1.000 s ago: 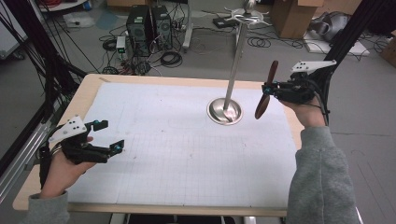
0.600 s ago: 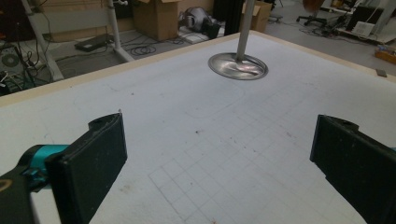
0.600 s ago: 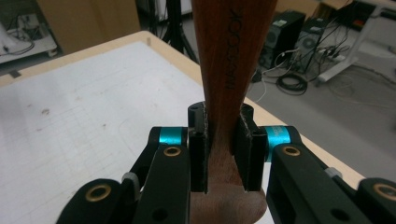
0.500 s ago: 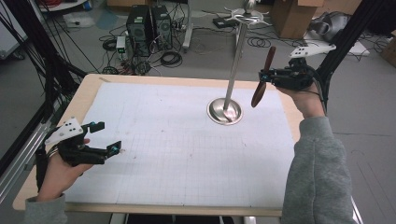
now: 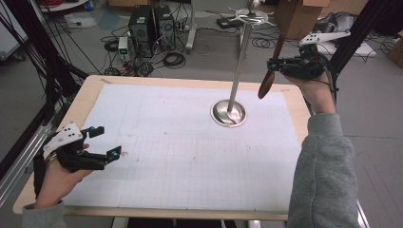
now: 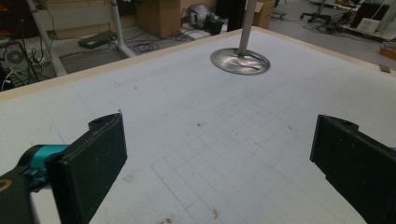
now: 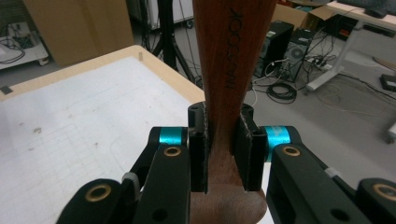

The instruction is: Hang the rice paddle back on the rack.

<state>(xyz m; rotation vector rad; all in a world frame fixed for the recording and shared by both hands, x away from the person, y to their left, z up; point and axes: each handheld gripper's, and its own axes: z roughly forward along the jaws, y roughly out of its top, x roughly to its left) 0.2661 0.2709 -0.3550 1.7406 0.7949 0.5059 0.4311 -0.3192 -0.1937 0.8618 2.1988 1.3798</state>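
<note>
At the near left corner of the tabletop (image 5: 142,209), the left gripper (image 5: 105,142) is held low in the person's left hand (image 5: 57,178), just above the white gridded mat (image 5: 190,161). Its 2 black jaws are seen standing wide apart in the left gripper view, with bare mat between them and nothing grasped. A grey plate is carried on top of this gripper.

Farther out, past the middle of the mat and toward the right, a round polished metal base (image 5: 229,113) is rested flat on the mat, and a slim metal pole (image 5: 239,66) is seen rising upright from it to a small spoked top (image 5: 252,16). The same base (image 6: 240,61) is visible at the far end of the left gripper view.

To the right of the pole and well above the tabletop's far right edge, the right gripper (image 5: 273,64) is held up in the person's right hand (image 5: 316,92), the grey sleeve (image 5: 323,171) running back to the near edge. Its 2 jaws are clamped on a dark wooden utensil (image 5: 272,66), which is gripped about midway along its length and tilted, its rounded lower end hanging near the pole without touching it. In the right gripper view, the wooden utensil (image 7: 231,70) is pressed between both pads, with stamped lettering on its face.

Beyond the tabletop, computer towers (image 5: 152,23), cables and cardboard boxes are seen on the floor.
</note>
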